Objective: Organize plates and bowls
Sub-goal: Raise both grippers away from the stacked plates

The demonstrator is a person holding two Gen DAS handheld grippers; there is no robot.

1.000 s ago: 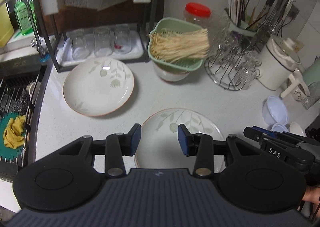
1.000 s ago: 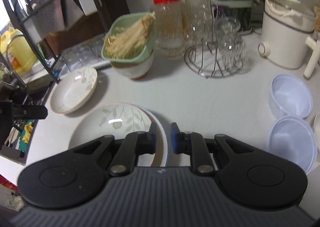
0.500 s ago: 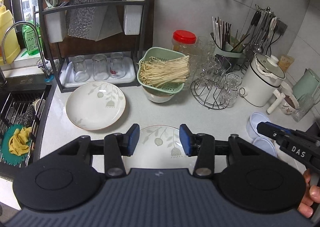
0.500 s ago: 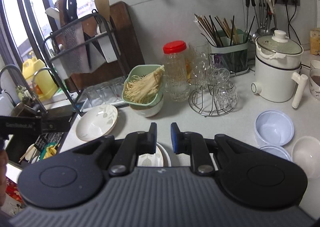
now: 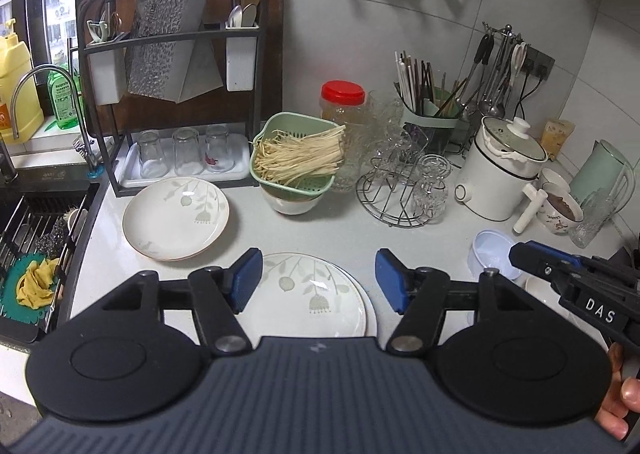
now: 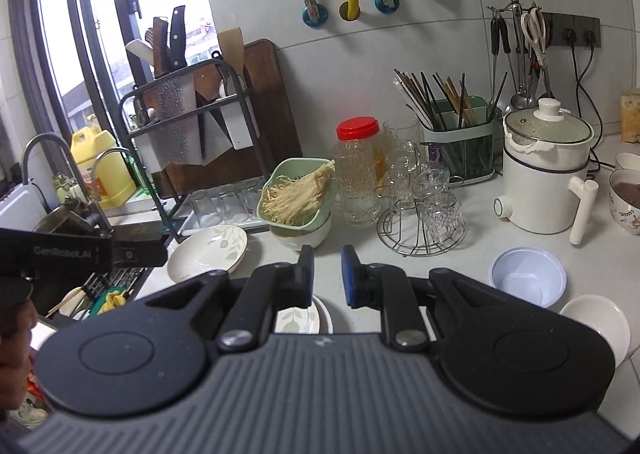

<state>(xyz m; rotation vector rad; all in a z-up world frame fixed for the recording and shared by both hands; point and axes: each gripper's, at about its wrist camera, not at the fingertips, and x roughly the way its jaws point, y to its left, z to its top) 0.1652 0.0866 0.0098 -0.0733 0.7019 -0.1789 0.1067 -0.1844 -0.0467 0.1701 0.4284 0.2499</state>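
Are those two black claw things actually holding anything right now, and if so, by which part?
Nothing is held. The left gripper hangs wide open above the near plate; the right gripper has its jaws close together but with an empty gap between them.

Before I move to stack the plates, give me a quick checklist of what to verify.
1. Left tongs open, holding nothing: ok.
2. Right tongs nearly closed with nothing between them: not ok for gripping yet.
3. Near white leaf-patterned plate lies flat on the white counter: ok.
4. Far white leaf-patterned plate bare on top: ok.
5. Whether another plate lies under the near one: cannot tell.
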